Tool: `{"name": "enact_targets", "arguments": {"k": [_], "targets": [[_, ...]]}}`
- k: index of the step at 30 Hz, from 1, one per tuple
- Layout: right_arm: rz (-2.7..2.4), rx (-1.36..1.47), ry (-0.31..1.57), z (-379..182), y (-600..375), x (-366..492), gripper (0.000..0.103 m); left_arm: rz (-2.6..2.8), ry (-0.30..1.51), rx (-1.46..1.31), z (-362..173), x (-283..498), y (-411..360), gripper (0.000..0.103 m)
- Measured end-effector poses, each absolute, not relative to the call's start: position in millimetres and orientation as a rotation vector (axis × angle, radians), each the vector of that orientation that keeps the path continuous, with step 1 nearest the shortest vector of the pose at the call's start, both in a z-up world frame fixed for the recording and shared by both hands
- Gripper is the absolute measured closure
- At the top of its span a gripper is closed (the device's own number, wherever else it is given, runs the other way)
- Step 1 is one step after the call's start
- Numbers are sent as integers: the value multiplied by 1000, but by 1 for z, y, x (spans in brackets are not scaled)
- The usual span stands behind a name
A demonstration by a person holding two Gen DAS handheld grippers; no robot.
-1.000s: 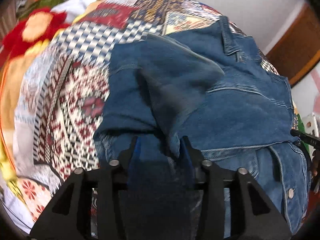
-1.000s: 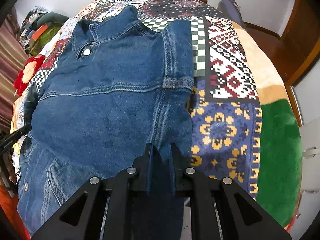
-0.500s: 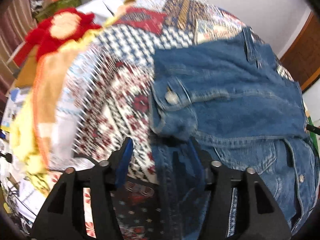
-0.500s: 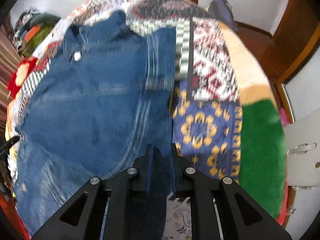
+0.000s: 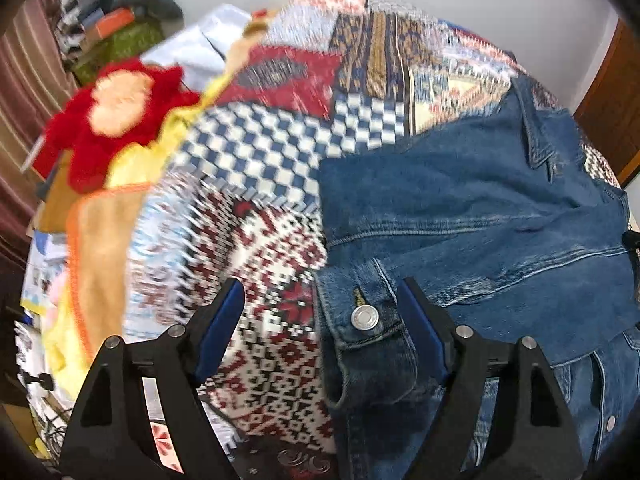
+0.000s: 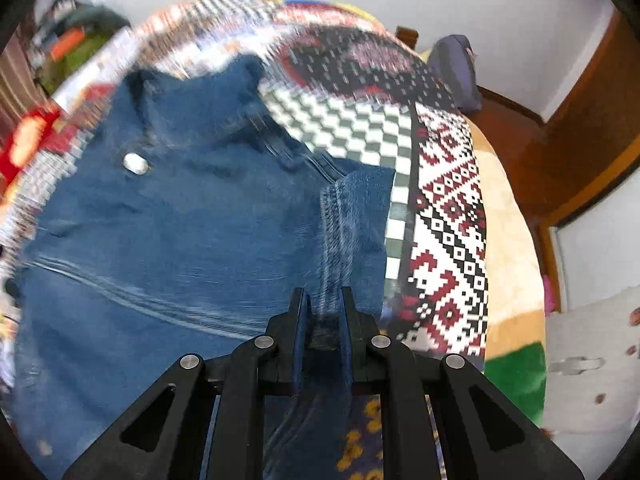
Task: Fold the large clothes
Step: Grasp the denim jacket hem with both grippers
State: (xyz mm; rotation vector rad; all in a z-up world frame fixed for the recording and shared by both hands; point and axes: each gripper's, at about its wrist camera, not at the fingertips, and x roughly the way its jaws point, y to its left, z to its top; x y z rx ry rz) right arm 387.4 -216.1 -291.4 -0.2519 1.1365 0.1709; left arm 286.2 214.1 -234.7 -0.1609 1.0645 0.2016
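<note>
My left gripper [image 5: 320,320] stands wide, its fingers [image 5: 220,320] having just been opening; the buttoned cuff [image 5: 364,320] of the denim jacket [image 5: 480,208] lies between them, and the pads do not press it. The cuff sits against the right finger, while patterned bedspread [image 5: 260,168] shows in the rest of the gap. The jacket fills the right half of the left wrist view, its collar [image 5: 536,136] toward the upper right and its left edge running down the middle of the frame. Left of that edge the bedspread lies bare up to a red and orange plush cloth [image 5: 116,120] at the upper left.

My right gripper [image 6: 322,304] is nearly closed, pinching a seamed fold of the jacket [image 6: 180,240] at the lower centre of the right wrist view. The denim spreads over the left and centre there; its right edge meets checked and diamond-patterned bedspread [image 6: 448,208], which lies uncovered along the right side.

No containers are in view.
</note>
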Motion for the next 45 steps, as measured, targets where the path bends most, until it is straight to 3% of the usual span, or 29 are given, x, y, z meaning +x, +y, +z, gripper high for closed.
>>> {"name": "enact_targets", "arguments": {"k": [11, 13, 14, 15, 19, 23, 34, 40, 42, 44, 45], "targets": [[241, -296, 1121, -317, -227, 391, 91, 178, 1099, -121, -245, 294, 196, 25], [222, -336, 1103, -318, -226, 385, 70, 168, 1093, -116, -241, 292, 194, 25], [167, -380, 1080, -317, -226, 384, 30, 167, 1092, -112, -241, 291, 194, 25], [87, -435, 1039, -317, -228, 382, 10, 165, 1092, -105, -240, 290, 193, 23], [111, -261, 1068, -319, -256, 383, 11, 166, 1129, -77, -257, 286, 190, 14], [119, -180, 1082, -312, -267, 381, 11, 174, 1157, -117, -269, 283, 192, 13], [234, 65, 993, -254, -279, 379, 11, 219, 1026, -145, -218, 306, 222, 12], [266, 178, 1050, -275, -272, 412, 11, 148, 1075, -386, -246, 349, 256, 11], [259, 204, 1091, -288, -273, 420, 17, 114, 1113, -475, -264, 362, 263, 11], [270, 227, 1143, -304, -271, 428, 31, 79, 1151, -557, -282, 374, 267, 19], [278, 237, 1166, -311, -269, 431, 33, 61, 1162, -585, -288, 377, 268, 21]]}}
